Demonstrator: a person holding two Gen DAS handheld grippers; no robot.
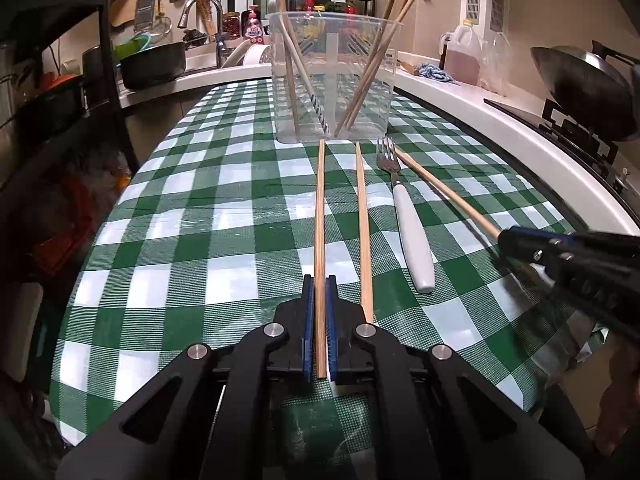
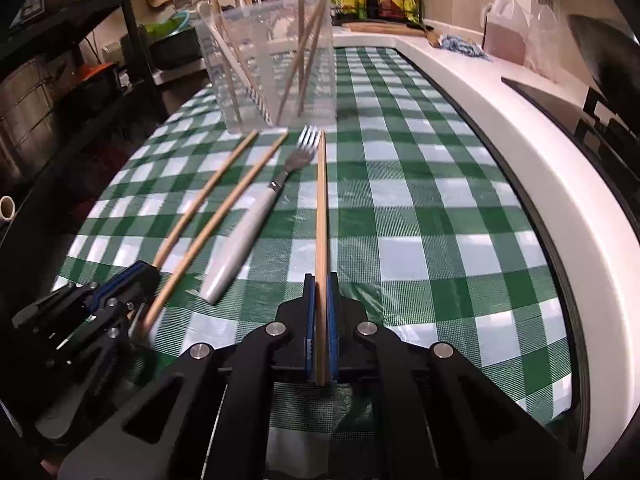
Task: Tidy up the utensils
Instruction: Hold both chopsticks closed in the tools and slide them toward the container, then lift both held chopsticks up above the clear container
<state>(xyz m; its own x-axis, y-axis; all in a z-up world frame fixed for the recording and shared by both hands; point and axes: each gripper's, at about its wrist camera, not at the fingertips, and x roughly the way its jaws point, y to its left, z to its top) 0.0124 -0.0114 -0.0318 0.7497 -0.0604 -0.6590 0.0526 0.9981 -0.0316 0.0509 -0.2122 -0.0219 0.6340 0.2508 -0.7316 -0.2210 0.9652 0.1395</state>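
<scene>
Left wrist view shows the left gripper (image 1: pixel 319 284) clamped on a chopstick (image 1: pixel 319 208) lying on the worktop (image 1: pixel 192 216) — light, stiff, slippery — and the right gripper (image 2: pixel 319 282) clamped on another chopstick (image 2: pixel 321 200).

We see open checked worktop (image 2: pixel 420 208) to the right of the fork (image 2: pixel 256 216), clear up to the white counter edge (image 2: pixel 560 184). Ahead, the clear utensil container (image 1: pixel 332 76) blocks the way; a loose chopstick (image 1: pixel 363 224) lies beside the fork.
</scene>
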